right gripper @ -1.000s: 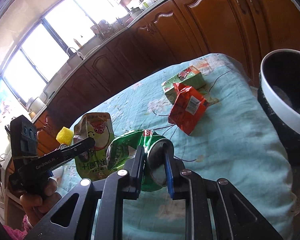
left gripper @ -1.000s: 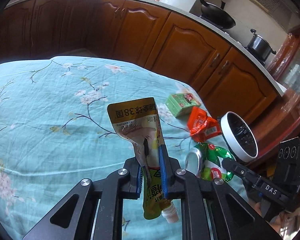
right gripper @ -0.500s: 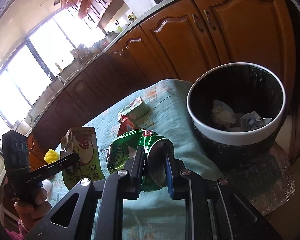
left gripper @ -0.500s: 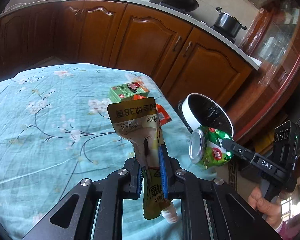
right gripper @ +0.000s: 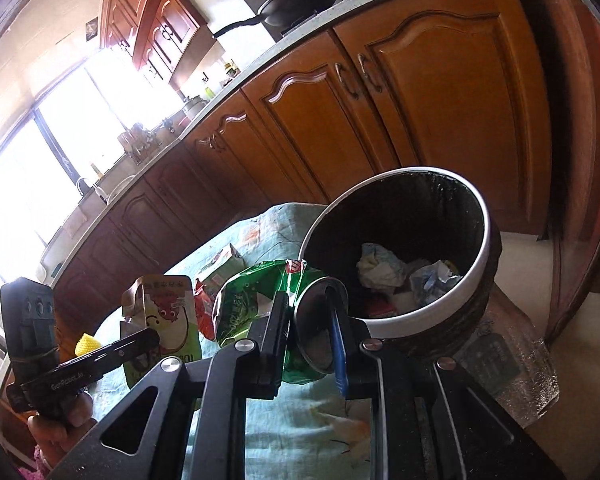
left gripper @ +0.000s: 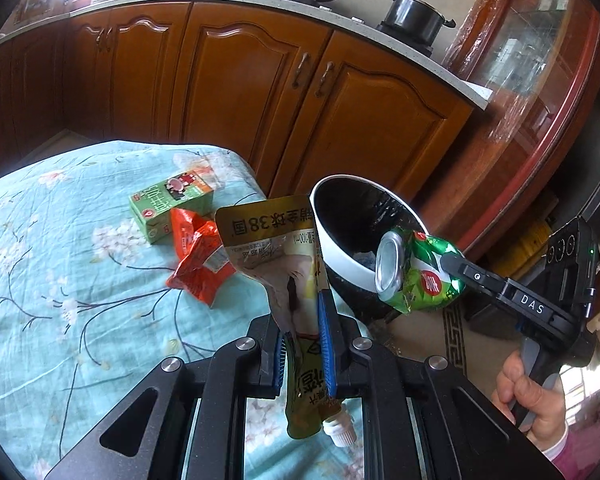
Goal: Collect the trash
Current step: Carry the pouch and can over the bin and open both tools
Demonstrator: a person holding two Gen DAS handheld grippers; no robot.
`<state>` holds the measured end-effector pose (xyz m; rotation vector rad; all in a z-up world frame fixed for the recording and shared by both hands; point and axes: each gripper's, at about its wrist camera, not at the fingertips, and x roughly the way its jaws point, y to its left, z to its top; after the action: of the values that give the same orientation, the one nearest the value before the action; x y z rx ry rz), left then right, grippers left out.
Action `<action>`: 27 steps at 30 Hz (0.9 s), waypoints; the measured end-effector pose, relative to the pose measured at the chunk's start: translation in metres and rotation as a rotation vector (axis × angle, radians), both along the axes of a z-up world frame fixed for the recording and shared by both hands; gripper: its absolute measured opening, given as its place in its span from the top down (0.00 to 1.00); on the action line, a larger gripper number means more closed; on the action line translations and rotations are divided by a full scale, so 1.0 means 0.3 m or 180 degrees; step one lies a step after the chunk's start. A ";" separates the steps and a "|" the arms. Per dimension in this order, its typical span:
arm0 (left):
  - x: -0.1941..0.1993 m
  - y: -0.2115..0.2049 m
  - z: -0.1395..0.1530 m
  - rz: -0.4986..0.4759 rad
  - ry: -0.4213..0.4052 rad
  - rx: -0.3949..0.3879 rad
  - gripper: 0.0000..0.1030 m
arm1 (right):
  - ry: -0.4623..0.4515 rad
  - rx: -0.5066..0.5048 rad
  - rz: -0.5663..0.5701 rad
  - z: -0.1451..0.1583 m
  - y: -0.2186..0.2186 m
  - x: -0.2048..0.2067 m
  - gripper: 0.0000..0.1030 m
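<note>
Crushed green can (right gripper: pixel 260 312); yellow spouted pouch (left gripper: pixel 276 248).

Left gripper (left gripper: pixel 303 330) clamped tight, tilted downward; right gripper (right gripper: pixel 312 328) clamped, tilted downward; hand (left gripper: pixel 534 396) on grip.

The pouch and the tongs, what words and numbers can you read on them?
"38" and "100ml", upside down, on the yellow pouch.
"DAS" on the right tongs, on the arm.
"GenRobot.AI" on the left tongs, on the arm.
Green can, green carton, red wrapper: print too small to read.
</note>
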<state>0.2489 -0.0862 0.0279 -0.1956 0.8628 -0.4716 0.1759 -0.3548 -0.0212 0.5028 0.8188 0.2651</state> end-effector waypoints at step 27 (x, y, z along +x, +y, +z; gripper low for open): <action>0.304 -0.315 -0.029 -0.0265 0.0113 0.0105 0.87 | 0.0097 -0.0266 -0.0216 -0.055 -0.173 0.147 0.81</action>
<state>0.3399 -0.1808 0.0193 -0.1385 0.9153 -0.5326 0.2200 -0.4066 -0.0379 0.4562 0.8373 0.1603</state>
